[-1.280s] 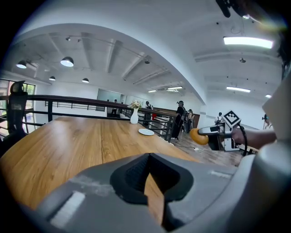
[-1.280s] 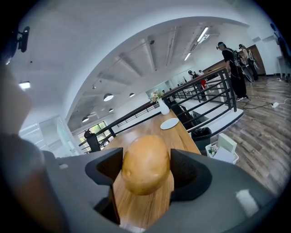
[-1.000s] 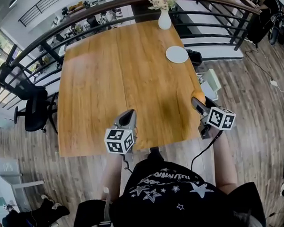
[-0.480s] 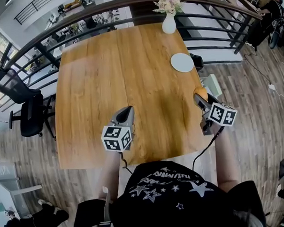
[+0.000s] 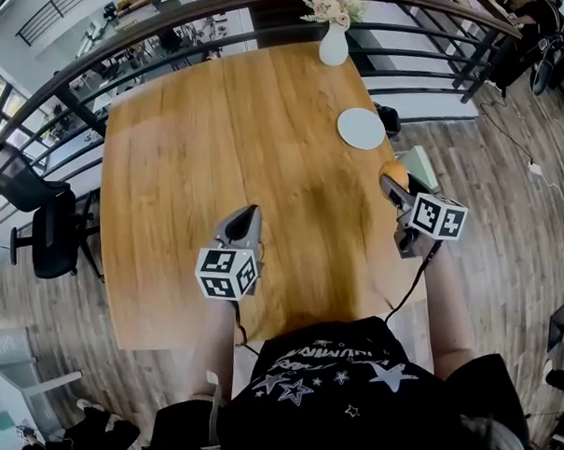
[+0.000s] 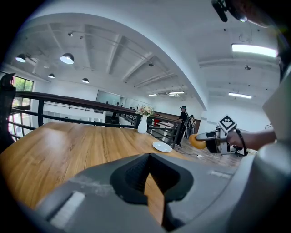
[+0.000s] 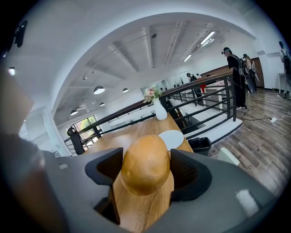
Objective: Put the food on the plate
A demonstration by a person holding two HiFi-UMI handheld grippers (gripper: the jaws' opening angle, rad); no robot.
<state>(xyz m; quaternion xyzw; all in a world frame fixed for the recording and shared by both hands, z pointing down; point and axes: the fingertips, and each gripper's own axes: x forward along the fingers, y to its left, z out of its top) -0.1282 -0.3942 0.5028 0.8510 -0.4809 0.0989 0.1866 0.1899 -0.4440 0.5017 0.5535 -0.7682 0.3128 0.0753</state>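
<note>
A golden-brown potato-like food point(image 7: 145, 164) sits between the pads of my right gripper point(image 7: 146, 177), which is shut on it. In the head view that gripper point(image 5: 393, 185) hangs over the table's right edge, with the food point(image 5: 394, 173) at its tip. The empty white plate point(image 5: 362, 128) lies further ahead, near the right edge; the right gripper view shows the plate point(image 7: 172, 138) just beyond the food. My left gripper point(image 5: 246, 223) hovers over the near middle of the wooden table point(image 5: 213, 148). Its jaws point(image 6: 148, 157) meet at the tips with nothing held.
A white vase with flowers point(image 5: 333, 42) stands at the table's far edge, beyond the plate. A dark railing point(image 5: 117, 73) runs behind the table. A black chair point(image 5: 49, 239) stands at the left, and a pale box point(image 5: 423, 165) is on the floor at the right.
Both grippers have moved forward over the table. The right one has carried the food closer to the plate. Neither gripper's jaws have changed.
</note>
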